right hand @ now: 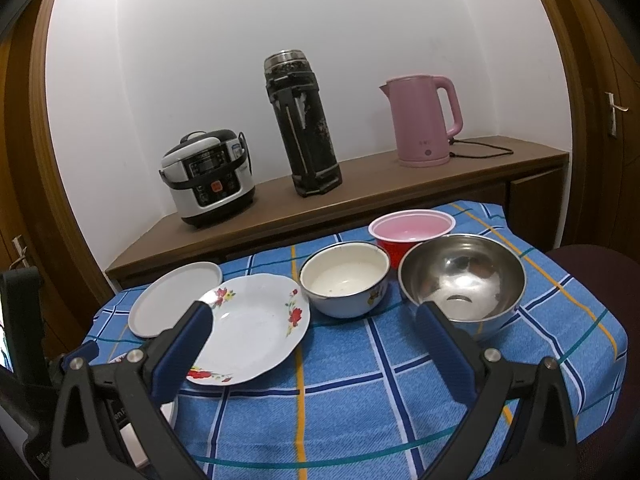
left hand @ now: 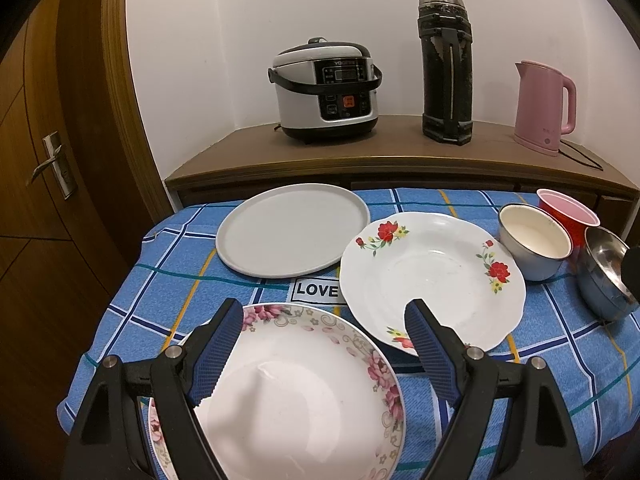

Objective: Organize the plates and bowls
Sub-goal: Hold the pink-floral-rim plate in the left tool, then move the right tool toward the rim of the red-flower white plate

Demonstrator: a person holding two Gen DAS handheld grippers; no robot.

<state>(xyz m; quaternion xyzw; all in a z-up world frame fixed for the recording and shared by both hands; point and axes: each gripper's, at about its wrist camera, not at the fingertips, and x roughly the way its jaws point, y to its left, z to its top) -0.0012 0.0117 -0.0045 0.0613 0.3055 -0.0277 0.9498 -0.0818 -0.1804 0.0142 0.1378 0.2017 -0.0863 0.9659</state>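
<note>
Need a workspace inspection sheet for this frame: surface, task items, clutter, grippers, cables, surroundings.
Surface: blue checked tablecloth covers the table.
Job's things: grey flat plate, red-flower plate and pink-flower plate lie apart; enamel bowl, red bowl and steel bowl cluster on the right.
Clutter: nothing seen on the cloth.
Grippers: left gripper open above the pink-flower plate; right gripper open, holding nothing.
Cables: kettle cord trails along the sideboard.
Surroundings: rice cooker, black thermos, pink kettle on the wooden sideboard; wooden doors on both sides.
</note>
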